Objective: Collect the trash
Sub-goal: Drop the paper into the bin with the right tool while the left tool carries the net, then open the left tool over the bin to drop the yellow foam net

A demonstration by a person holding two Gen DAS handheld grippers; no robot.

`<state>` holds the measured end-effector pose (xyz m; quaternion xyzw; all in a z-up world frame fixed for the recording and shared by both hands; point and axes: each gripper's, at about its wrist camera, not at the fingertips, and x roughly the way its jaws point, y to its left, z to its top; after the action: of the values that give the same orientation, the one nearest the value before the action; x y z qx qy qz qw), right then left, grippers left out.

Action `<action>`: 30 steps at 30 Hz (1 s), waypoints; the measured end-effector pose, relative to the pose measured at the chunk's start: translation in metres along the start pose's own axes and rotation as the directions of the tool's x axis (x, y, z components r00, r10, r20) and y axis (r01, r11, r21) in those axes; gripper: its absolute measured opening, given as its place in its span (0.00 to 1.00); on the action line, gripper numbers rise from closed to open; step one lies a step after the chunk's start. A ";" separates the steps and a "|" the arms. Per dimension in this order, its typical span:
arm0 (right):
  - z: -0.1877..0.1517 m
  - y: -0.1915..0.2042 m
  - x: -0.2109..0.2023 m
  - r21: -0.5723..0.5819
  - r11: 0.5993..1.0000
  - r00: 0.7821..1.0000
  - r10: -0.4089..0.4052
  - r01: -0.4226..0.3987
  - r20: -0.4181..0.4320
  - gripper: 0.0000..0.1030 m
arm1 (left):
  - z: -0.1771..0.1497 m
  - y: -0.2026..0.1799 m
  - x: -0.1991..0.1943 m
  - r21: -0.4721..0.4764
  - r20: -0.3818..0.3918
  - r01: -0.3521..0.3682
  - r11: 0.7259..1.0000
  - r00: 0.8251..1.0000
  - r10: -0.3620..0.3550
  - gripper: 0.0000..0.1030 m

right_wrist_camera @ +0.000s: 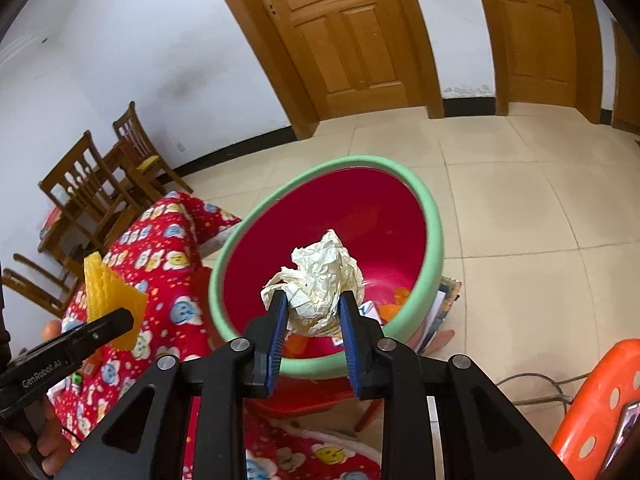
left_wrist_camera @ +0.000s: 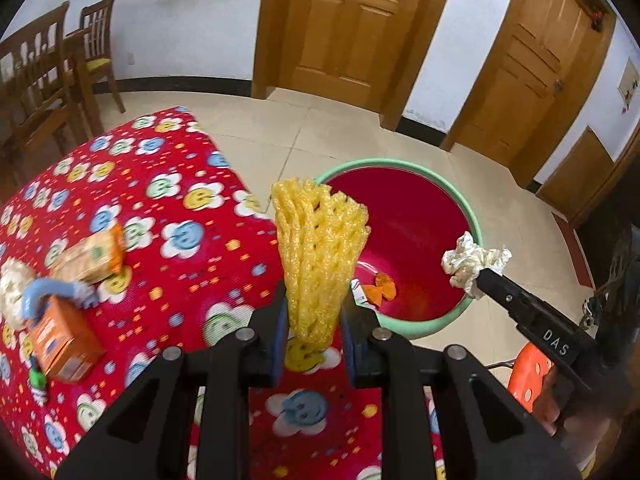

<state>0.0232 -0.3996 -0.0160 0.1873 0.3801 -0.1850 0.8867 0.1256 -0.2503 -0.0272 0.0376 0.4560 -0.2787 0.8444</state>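
Only the left wrist view shows the litter on the red patterned surface point(left_wrist_camera: 168, 208): one orange carton point(left_wrist_camera: 60, 340), one snack wrapper point(left_wrist_camera: 90, 254) and one white wad point(left_wrist_camera: 12, 292) at far left. The left hand-held gripper point(left_wrist_camera: 314, 320) is clamped on one yellow foam net point(left_wrist_camera: 320, 248), its long axis upright and fanning upward, left of the green-rimmed red basin point(left_wrist_camera: 400, 166). The right hand-held gripper point(right_wrist_camera: 314, 316) pinches one crumpled paper ball point(right_wrist_camera: 320, 280) over the basin, where two orange scraps point(left_wrist_camera: 384, 286) lie.
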 end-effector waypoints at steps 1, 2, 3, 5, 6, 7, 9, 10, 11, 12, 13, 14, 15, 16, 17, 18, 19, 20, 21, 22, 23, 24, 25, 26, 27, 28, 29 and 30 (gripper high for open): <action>0.000 -0.003 0.000 0.007 1.000 1.000 -0.005 0.005 -0.001 0.29 | 0.001 -0.003 0.002 0.005 -0.003 0.001 1.000 1.000 -0.001 0.21; 0.000 -0.005 0.002 0.013 1.000 1.000 -0.005 0.005 -0.005 0.29 | 0.004 -0.006 0.007 0.010 -0.008 0.003 1.000 1.000 -0.003 0.21; 0.001 -0.008 0.002 0.018 1.000 1.000 -0.006 0.006 -0.007 0.29 | 0.005 -0.008 0.009 0.014 -0.011 0.004 1.000 1.000 -0.004 0.21; 0.001 -0.011 0.002 0.020 1.000 1.000 -0.007 0.008 -0.007 0.31 | 0.008 -0.013 0.017 0.025 -0.019 0.007 1.000 1.000 -0.006 0.21; 0.002 -0.013 0.002 0.021 1.000 1.000 -0.008 0.008 -0.005 0.33 | 0.009 -0.016 0.020 0.030 -0.023 0.008 1.000 1.000 -0.008 0.21; 0.002 -0.015 0.001 0.024 1.000 1.000 -0.008 0.008 -0.003 0.36 | 0.010 -0.019 0.024 0.036 -0.027 0.011 0.999 1.000 -0.010 0.21; 0.003 -0.018 -0.001 0.031 1.000 1.000 -0.007 0.007 0.005 0.43 | 0.011 -0.022 0.031 0.044 -0.035 0.012 0.999 0.999 -0.010 0.21; 0.002 -0.019 -0.002 0.032 0.999 1.000 -0.008 0.008 0.007 0.43 | 0.012 -0.024 0.034 0.047 -0.039 0.013 0.999 0.999 -0.011 0.21; 0.002 -0.022 -0.003 0.036 0.999 1.000 -0.010 0.010 0.010 0.43 | 0.013 -0.025 0.036 0.050 -0.042 0.015 0.999 0.999 -0.013 0.21; 0.002 -0.023 -0.004 0.041 0.999 1.000 -0.011 0.011 0.011 0.44 | 0.013 -0.028 0.039 0.055 -0.046 0.017 0.998 0.999 -0.015 0.21; 0.002 -0.025 -0.004 0.046 0.999 1.000 -0.012 0.011 0.012 0.45 | 0.014 -0.029 0.041 0.058 -0.048 0.017 0.998 0.999 -0.014 0.21; 0.002 -0.027 -0.004 0.053 0.999 1.000 -0.012 0.012 0.011 0.46 | 0.015 -0.031 0.044 0.065 -0.051 0.018 0.998 0.999 -0.015 0.21; 0.002 -0.029 -0.004 0.059 0.998 1.000 -0.014 0.013 0.010 0.46 | 0.015 -0.033 0.045 0.069 -0.051 0.019 0.997 0.999 -0.015 0.21; 0.002 -0.030 -0.005 0.064 0.998 1.000 -0.016 0.015 0.009 0.46 | 0.016 -0.035 0.047 0.076 -0.049 0.019 0.997 0.999 -0.016 0.21; 0.002 -0.032 -0.005 0.068 0.998 1.000 -0.017 0.016 0.009 0.47 | 0.017 -0.037 0.047 0.080 -0.048 0.020 0.997 0.999 -0.016 0.24; 0.002 -0.033 -0.005 0.072 0.997 1.000 -0.018 0.018 0.009 0.47 | 0.018 -0.039 0.048 0.089 -0.047 0.019 0.996 0.999 -0.015 0.29; 0.002 -0.035 -0.006 0.076 0.997 1.000 -0.020 0.019 0.010 0.48 | 0.019 -0.040 0.049 0.093 -0.045 0.018 0.996 0.999 -0.014 0.33; 0.002 -0.036 -0.006 0.078 0.997 1.000 -0.021 0.020 0.010 0.50 | 0.020 -0.041 0.048 0.093 -0.041 0.014 0.996 0.999 -0.010 0.40; 0.003 -0.038 -0.006 0.081 0.996 1.000 -0.024 0.023 0.009 0.51 | 0.021 -0.042 0.047 0.091 -0.033 0.012 0.996 0.999 -0.009 0.46; 0.003 -0.038 -0.007 0.083 0.996 1.000 -0.027 0.026 0.010 0.52 | 0.022 -0.043 0.046 0.089 -0.027 0.012 0.996 1.000 -0.010 0.49; 0.003 -0.039 -0.007 0.083 0.996 1.000 -0.029 0.028 0.011 0.52 | 0.022 -0.044 0.044 0.087 -0.022 0.011 0.996 1.000 -0.009 0.52; 0.003 -0.039 -0.008 0.084 0.996 0.999 -0.030 0.029 0.012 0.53 | 0.022 -0.044 0.042 0.087 -0.017 0.006 0.996 1.000 -0.005 0.56; 0.003 -0.037 -0.008 0.085 0.996 0.999 -0.031 0.030 0.012 0.53 | 0.022 -0.045 0.041 0.088 -0.014 0.003 0.996 1.000 -0.002 0.57; 0.003 -0.036 -0.009 0.085 0.996 0.999 -0.032 0.030 0.013 0.53 | 0.022 -0.046 0.039 0.093 -0.010 -0.003 0.996 1.000 0.004 0.61; 0.003 -0.035 -0.009 0.084 0.996 0.999 -0.031 0.030 0.014 0.53 | 0.023 -0.047 0.038 0.097 -0.007 -0.009 0.995 1.000 0.010 0.64; 0.003 -0.035 -0.010 0.083 0.996 0.999 -0.031 0.029 0.017 0.54 | 0.023 -0.047 0.037 0.100 -0.002 -0.015 0.995 1.000 0.015 0.65; 0.003 -0.034 -0.011 0.082 0.996 0.999 -0.030 0.028 0.018 0.54 | 0.022 -0.048 0.034 0.102 0.003 -0.022 0.995 1.000 0.022 0.66; 0.003 -0.033 -0.011 0.081 0.996 0.999 -0.029 0.027 0.019 0.54 | 0.023 -0.048 0.032 0.104 0.009 -0.027 0.994 1.000 0.027 0.66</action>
<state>0.0024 -0.4273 -0.0120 0.2158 0.3657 -0.2146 0.8796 0.1321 -0.3117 -0.0300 0.0868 0.4373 -0.2908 0.8466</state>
